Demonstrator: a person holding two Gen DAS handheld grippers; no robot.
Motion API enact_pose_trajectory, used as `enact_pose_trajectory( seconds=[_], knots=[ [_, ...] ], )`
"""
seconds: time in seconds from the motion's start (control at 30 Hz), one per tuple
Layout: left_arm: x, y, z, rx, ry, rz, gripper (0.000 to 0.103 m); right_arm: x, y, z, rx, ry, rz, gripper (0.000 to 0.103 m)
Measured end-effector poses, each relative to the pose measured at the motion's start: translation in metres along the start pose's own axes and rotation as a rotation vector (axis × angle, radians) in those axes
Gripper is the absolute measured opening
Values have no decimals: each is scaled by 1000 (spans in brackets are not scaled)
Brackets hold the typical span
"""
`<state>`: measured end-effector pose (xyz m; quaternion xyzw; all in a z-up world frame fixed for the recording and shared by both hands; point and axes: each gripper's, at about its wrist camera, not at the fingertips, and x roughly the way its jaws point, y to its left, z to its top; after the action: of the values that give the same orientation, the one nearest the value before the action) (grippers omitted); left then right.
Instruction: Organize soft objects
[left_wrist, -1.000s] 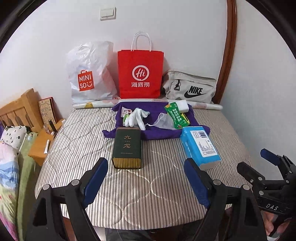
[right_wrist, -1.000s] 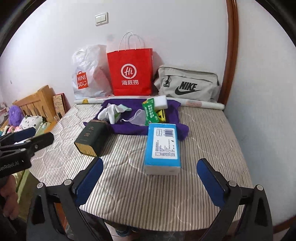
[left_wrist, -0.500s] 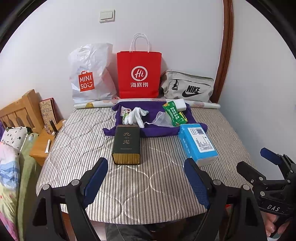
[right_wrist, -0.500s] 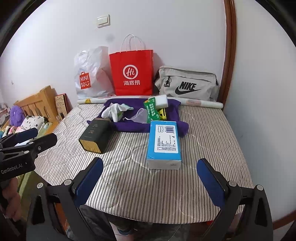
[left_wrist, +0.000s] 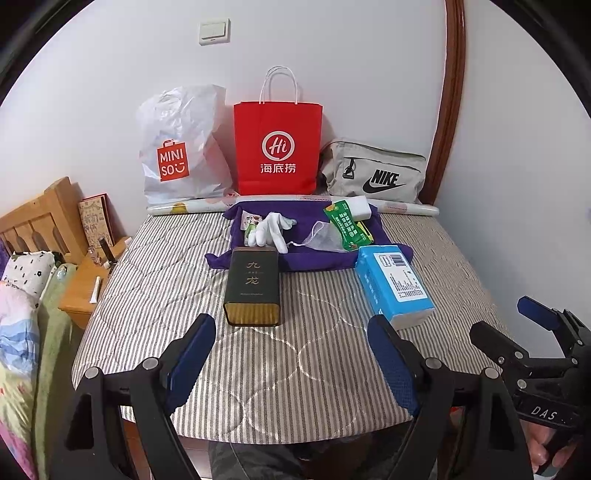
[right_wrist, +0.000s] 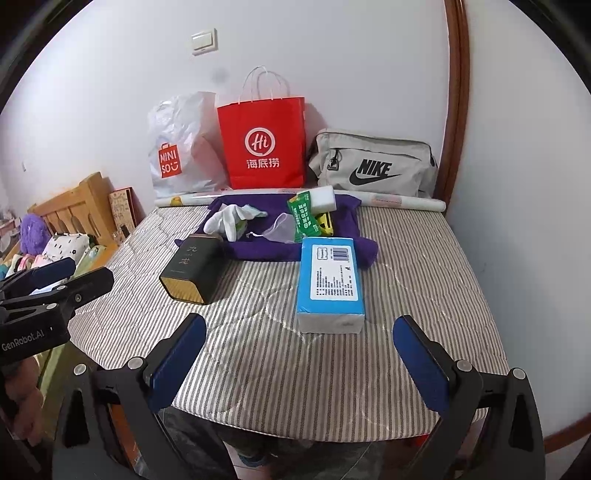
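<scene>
From the left wrist, the left gripper (left_wrist: 291, 347) hung wide open and empty over the mattress's (left_wrist: 325, 369) near edge; the white glove (left_wrist: 271, 229) lay on the purple cloth (left_wrist: 314, 258) toward the far edge. From the right wrist, the right gripper (right_wrist: 299, 354) gaped empty before the blue tissue pack (right_wrist: 330, 280). The scene fits either start or finish.

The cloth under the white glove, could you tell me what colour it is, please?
Purple; the cloth shows best in the left wrist view.
</scene>
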<state>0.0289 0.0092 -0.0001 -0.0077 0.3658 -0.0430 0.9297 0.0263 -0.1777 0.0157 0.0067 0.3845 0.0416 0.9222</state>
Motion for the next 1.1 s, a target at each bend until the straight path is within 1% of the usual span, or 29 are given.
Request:
enact_pose_trajectory(
  seconds=[1.1],
  knots=[
    [-5, -3, 0, 8, -5, -2, 83, -3, 0, -2, -5, -4, -3, 100]
  ],
)
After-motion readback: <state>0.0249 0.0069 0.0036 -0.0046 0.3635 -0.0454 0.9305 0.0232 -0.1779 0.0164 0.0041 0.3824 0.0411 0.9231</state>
